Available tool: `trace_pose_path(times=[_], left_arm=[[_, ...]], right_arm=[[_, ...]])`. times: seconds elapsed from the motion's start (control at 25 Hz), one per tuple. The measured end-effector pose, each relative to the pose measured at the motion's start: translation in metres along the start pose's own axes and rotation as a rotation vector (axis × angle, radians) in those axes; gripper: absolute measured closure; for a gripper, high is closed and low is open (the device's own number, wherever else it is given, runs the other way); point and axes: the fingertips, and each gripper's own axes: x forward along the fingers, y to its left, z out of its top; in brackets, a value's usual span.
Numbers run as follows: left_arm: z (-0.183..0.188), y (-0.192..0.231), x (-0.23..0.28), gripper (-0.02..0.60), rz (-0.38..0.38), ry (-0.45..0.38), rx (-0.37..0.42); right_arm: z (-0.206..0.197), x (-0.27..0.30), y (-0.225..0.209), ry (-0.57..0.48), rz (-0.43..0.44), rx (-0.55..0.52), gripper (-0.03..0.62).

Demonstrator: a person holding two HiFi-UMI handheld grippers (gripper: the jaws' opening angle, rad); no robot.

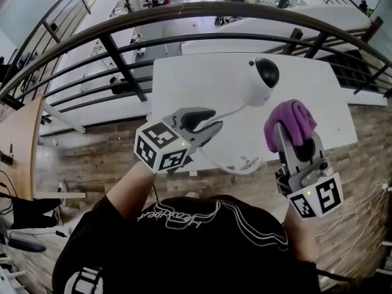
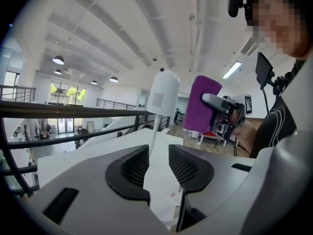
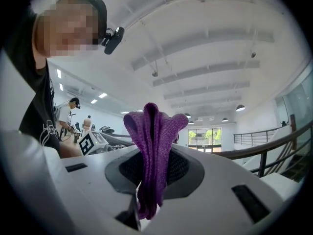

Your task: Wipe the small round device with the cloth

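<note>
The small round device (image 1: 260, 78) is white with a black dome and stands on the white table (image 1: 190, 84); in the left gripper view the device (image 2: 163, 94) rises just beyond the jaws. Its white cable (image 1: 228, 111) runs down toward my left gripper (image 1: 213, 124). That gripper (image 2: 159, 163) is open, the cable showing through the gap without the pads pressing on it. My right gripper (image 1: 294, 141) is shut on a folded purple cloth (image 1: 293, 116), held to the right of the device and apart from it. The cloth (image 3: 154, 131) sticks up from between the jaws of the right gripper (image 3: 154, 168).
A loop of white cable (image 1: 242, 164) hangs at the table's near edge. A black railing (image 1: 184, 11) runs behind the table, with a drop to a lower floor beyond. Wooden floor (image 1: 98, 158) lies either side.
</note>
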Motion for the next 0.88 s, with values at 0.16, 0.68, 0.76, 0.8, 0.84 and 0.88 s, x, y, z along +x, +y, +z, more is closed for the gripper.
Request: trace_pose_path(times=[0.16,0.68,0.76,0.8,0.84,0.88], left_arm=[[-0.007,0.006,0.005,0.465,-0.046,0.019,0.022],[-0.036,0.026,0.019,0.465,-0.068,0.128,0.131],[-0.043,0.031,0.025,0.465,-0.064,0.152,0.157],[-0.046,0.033,0.027,0.465,-0.070,0.163,0.160],[-0.048,0.033,0.030,0.465,-0.081,0.174,0.161],[-0.051,0.033,0.032,0.465,-0.094,0.186,0.162]], right_arm=[[0.016,0.014,0.005,0.026,-0.060,-0.167,0.533],[0.059,0.044,0.013,0.045,-0.178,-0.363,0.533],[0.058,0.045,0.013,0.052,-0.199,-0.385,0.533],[0.057,0.046,0.013,0.059,-0.210,-0.402,0.533],[0.056,0.046,0.013,0.068,-0.219,-0.419,0.533],[0.056,0.047,0.014,0.076,-0.226,-0.432,0.533]])
